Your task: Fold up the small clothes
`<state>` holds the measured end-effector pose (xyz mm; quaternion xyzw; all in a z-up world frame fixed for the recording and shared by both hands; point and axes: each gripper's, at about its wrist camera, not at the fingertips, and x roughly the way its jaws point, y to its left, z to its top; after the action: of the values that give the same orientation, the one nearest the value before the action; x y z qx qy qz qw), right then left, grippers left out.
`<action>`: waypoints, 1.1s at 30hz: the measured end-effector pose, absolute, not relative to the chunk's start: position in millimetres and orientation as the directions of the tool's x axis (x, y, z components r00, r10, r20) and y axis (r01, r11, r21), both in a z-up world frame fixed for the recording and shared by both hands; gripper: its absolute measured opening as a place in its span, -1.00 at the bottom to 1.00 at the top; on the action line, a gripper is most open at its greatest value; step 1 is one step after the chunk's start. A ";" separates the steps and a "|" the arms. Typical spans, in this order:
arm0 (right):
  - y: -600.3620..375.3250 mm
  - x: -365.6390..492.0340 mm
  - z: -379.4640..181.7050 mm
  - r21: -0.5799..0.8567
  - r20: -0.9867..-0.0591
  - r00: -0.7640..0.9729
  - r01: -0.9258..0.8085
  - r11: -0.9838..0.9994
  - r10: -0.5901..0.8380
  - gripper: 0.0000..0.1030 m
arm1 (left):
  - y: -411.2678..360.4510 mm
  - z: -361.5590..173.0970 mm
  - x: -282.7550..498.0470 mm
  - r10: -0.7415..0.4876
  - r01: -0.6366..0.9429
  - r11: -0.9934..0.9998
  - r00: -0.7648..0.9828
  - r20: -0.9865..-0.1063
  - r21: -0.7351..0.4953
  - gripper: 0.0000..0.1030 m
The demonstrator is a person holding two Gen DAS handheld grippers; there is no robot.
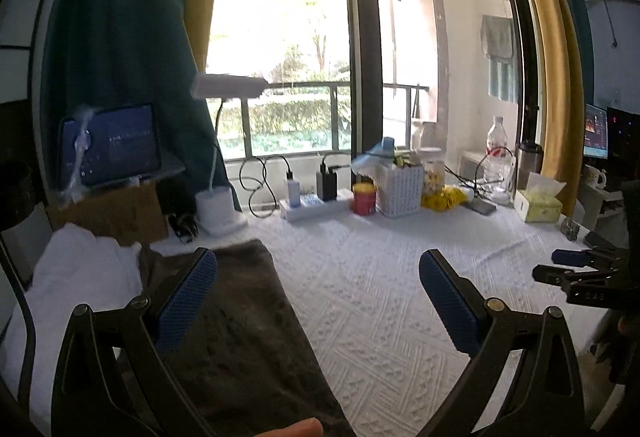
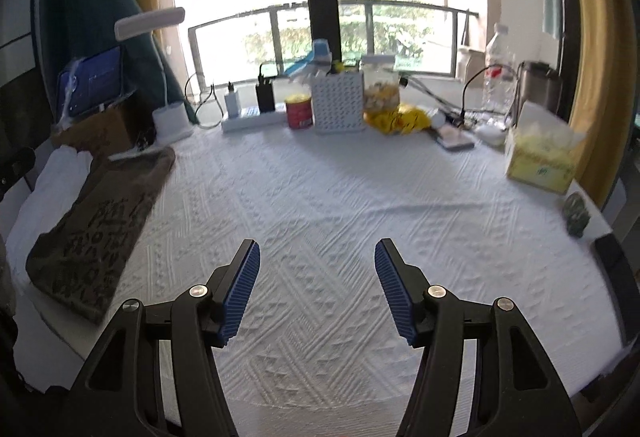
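A table covered in a white woven cloth with raised diamond patterns (image 2: 320, 197) stands before a tall sunlit window with a balcony rail. Along the cloth's far edge, by the window, sits a row of clutter: a white desk lamp (image 2: 170, 117), a white power strip (image 2: 250, 121), a red can (image 2: 299, 111), a white lattice basket (image 2: 339, 102), a clear water bottle (image 2: 498, 69) and a yellow tissue box (image 2: 538, 161).

The left gripper (image 1: 318, 295) hangs above the cloth, angled slightly downward, its blue-padded jaws spread wide and holding nothing. The right gripper (image 2: 317, 289) tilts more steeply toward the cloth, also released, with only bare cloth between its pads; in the left wrist view it shows at the cloth's right edge (image 1: 576, 269).

The folded dark brown garment with a printed pattern (image 2: 100, 229) lies flat at the cloth's left edge, beside a white folded pile (image 2: 52, 189) still further left. In the left wrist view the garment (image 1: 240, 317) lies under the left finger.

The cloth's middle and right side are open, from the near edge to the far clutter.
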<state>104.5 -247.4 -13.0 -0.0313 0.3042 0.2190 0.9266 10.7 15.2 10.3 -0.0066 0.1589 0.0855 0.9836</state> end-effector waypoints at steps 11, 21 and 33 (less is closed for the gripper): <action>-256.6 97.9 27.6 0.042 -0.509 0.772 -0.420 0.906 0.381 0.46 | 15.2 29.3 8.3 0.176 -0.174 0.984 0.952 -0.250 0.031 0.95; -261.7 85.0 66.0 0.015 -0.413 0.829 -0.406 0.914 0.376 0.46 | 17.6 52.1 -5.3 0.181 -0.180 0.983 0.972 -0.152 0.021 0.95; -259.4 56.2 104.7 -0.021 -0.277 0.883 -0.399 0.916 0.379 0.46 | 26.8 69.9 -19.8 0.222 -0.222 0.975 0.970 -0.096 0.003 0.97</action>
<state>56.2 -259.4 104.7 -0.0387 0.1350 0.2006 0.9695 -19.8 26.8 69.9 -0.0039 0.0479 0.1118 0.9926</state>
